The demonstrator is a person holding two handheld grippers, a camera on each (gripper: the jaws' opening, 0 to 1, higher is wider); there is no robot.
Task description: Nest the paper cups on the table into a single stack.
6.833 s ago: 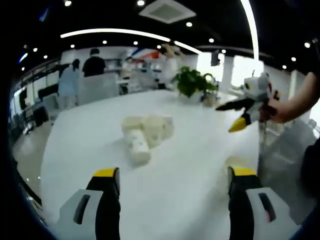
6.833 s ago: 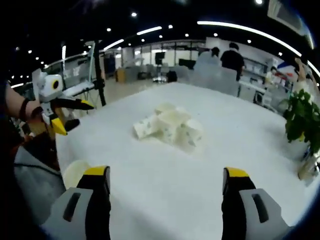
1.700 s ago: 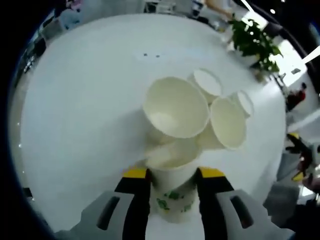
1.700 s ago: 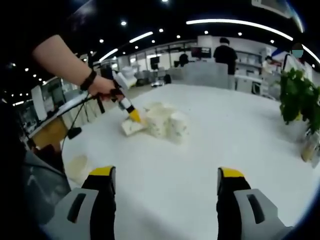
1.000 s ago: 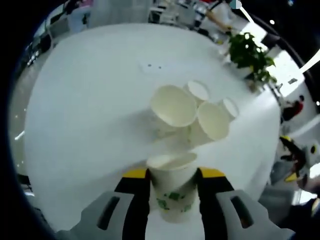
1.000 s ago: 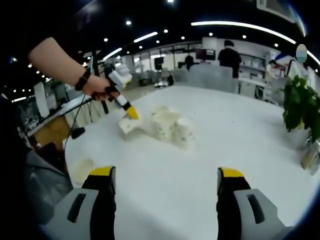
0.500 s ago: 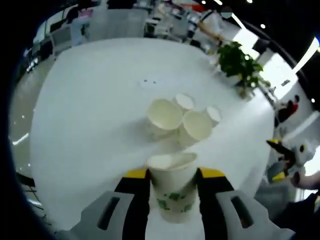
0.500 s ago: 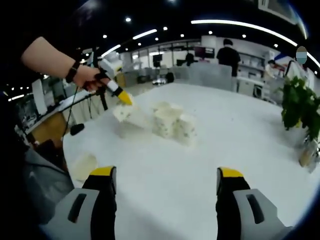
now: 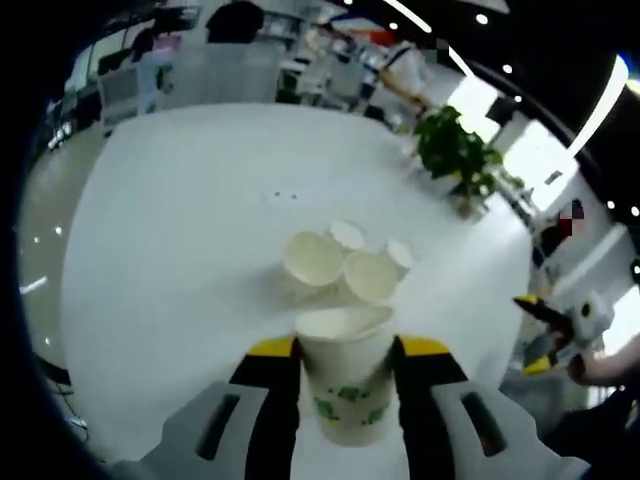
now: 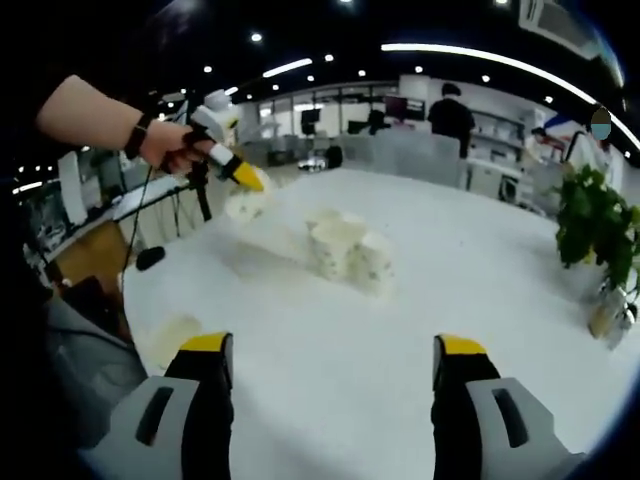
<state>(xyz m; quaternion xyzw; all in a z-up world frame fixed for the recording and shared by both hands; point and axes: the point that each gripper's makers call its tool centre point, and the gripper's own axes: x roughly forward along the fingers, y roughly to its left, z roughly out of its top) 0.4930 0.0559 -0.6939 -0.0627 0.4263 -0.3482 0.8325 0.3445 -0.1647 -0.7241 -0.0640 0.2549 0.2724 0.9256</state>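
paper cup (image 9: 345,385) with green print is pinched in the left hand-held gripper (image 9: 345,350), lifted above the white counter (image 9: 170,240). right hand-held gripper (image 10: 325,350) is spread wide, holding nothing, the other cups (image 10: 345,250) well ahead of it.

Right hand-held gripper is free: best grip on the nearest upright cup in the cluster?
Take the nearest cup across its side wall just below the rim, coming in from the open table side. It stands upright, mouth up, with other cups crowding its far side.

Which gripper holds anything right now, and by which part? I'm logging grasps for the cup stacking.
The left gripper holds a paper cup by its side wall, below the rim, lifted above the table. The right gripper is open and holds nothing.
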